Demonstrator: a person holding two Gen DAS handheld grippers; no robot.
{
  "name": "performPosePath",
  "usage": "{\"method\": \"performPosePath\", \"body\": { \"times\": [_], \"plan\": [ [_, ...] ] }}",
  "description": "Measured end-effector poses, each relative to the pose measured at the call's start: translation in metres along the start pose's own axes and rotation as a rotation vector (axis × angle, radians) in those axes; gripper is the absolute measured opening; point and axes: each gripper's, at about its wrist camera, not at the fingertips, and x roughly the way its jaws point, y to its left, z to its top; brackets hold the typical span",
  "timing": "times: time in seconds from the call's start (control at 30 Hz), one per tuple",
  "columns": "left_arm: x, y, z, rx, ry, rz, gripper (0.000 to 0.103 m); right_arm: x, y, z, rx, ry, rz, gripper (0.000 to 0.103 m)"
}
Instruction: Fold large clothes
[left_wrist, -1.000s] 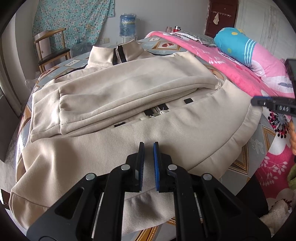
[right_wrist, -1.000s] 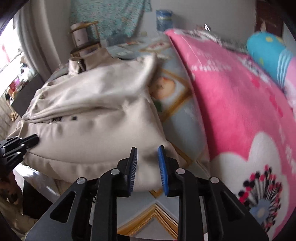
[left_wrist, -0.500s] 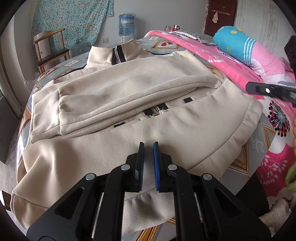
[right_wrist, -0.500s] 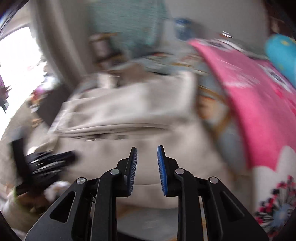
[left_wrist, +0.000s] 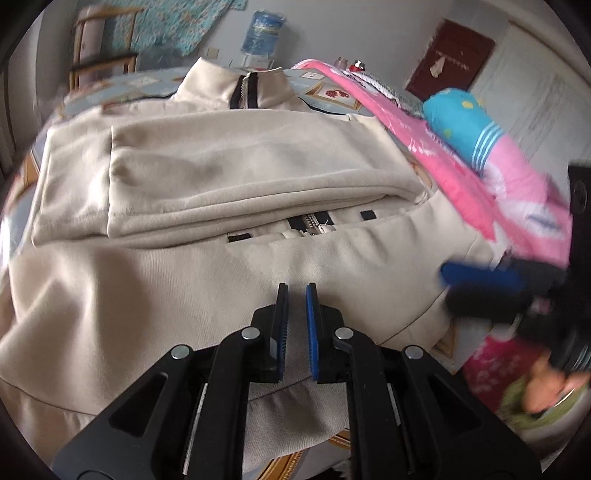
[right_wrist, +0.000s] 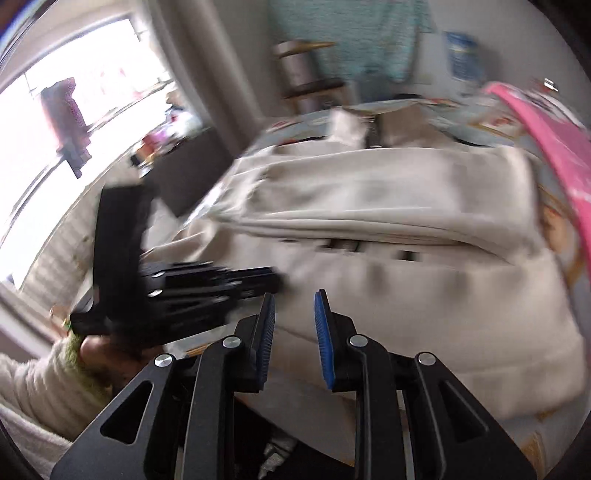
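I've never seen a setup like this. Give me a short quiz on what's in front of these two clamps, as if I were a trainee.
1. True or false: the beige jacket lies on a bare wooden floor.
2. What colour is the blanket beside the jacket? A green, B pink, C black.
3. Fill in: against the far wall, beyond the jacket's collar, stands a blue ____.

Key:
1. False. It lies on the bed.
2. B.
3. Water bottle.
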Motion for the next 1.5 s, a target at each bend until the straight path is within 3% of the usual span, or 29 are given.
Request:
{"method": "performPosePath", "body": {
  "times": [0.07, 0.27, 0.33, 0.43, 0.5, 0.53, 0.67, 0.73, 0.83, 0.9, 0.93, 0.97, 1.03, 1.1, 1.2, 1.3, 1.4, 1.5],
  "plan": [
    [-0.003, 0.005, 0.0, -0.038, -0.008, -0.024, 0.009, 0.033, -0.001, -0.003, -0.006, 0.076, -0.01, 0.022],
    [-0.051, 0.012, -0.009, -0.017, -0.098, 0.067, 0.009, 0.043, -0.004, 0.0, -0.011, 0.069, -0.002, 0.021],
    [-0.068, 0.027, -0.017, -0.047, -0.122, 0.159, 0.009, 0.047, -0.005, 0.003, -0.006, 0.07, 0.001, 0.021],
    [-0.084, 0.07, -0.041, -0.169, -0.085, 0.364, 0.008, 0.043, -0.002, -0.001, -0.002, 0.072, 0.005, 0.021],
    [-0.102, 0.091, -0.056, -0.256, -0.122, 0.295, 0.002, 0.037, -0.004, -0.003, 0.011, 0.072, 0.017, 0.021],
    [-0.113, 0.097, -0.062, -0.289, -0.135, 0.327, 0.002, 0.03, -0.005, -0.004, 0.014, 0.073, 0.019, 0.021],
    [-0.132, 0.092, -0.065, -0.255, -0.186, 0.333, 0.003, 0.028, -0.004, -0.005, 0.013, 0.078, 0.018, 0.021],
    [-0.129, 0.078, -0.054, -0.186, -0.195, 0.335, 0.004, 0.028, -0.003, -0.005, 0.011, 0.081, 0.015, 0.021],
    [-0.118, 0.067, -0.038, -0.131, -0.203, 0.254, 0.006, 0.028, -0.002, -0.005, 0.011, 0.084, 0.009, 0.021],
    [-0.1, 0.069, -0.032, -0.128, -0.167, 0.225, 0.01, 0.028, -0.001, -0.005, 0.014, 0.083, 0.008, 0.021],
    [-0.084, 0.075, -0.03, -0.149, -0.124, 0.252, 0.01, 0.028, -0.001, -0.005, 0.015, 0.082, 0.009, 0.021],
    [-0.076, 0.082, -0.032, -0.161, -0.104, 0.266, 0.003, 0.028, -0.002, -0.005, 0.019, 0.082, 0.011, 0.021],
    [-0.082, 0.089, -0.036, -0.159, -0.132, 0.309, 0.002, 0.027, -0.003, -0.006, 0.026, 0.081, 0.016, 0.021],
    [-0.095, 0.092, -0.044, -0.157, -0.133, 0.401, 0.002, 0.027, -0.002, -0.007, 0.027, 0.076, 0.013, 0.021],
    [-0.109, 0.096, -0.054, -0.167, -0.146, 0.411, 0.002, 0.027, -0.003, -0.008, 0.032, 0.072, 0.017, 0.021],
    [-0.118, 0.08, -0.052, -0.097, -0.165, 0.488, 0.004, 0.026, -0.004, -0.009, 0.032, 0.073, 0.021, 0.021],
    [-0.116, 0.072, -0.04, -0.092, -0.196, 0.393, 0.004, 0.025, -0.004, -0.009, 0.028, 0.076, 0.021, 0.021],
    [-0.088, 0.071, -0.026, -0.093, -0.161, 0.346, 0.004, 0.025, -0.004, -0.009, 0.027, 0.075, 0.019, 0.021]
  ]
}}
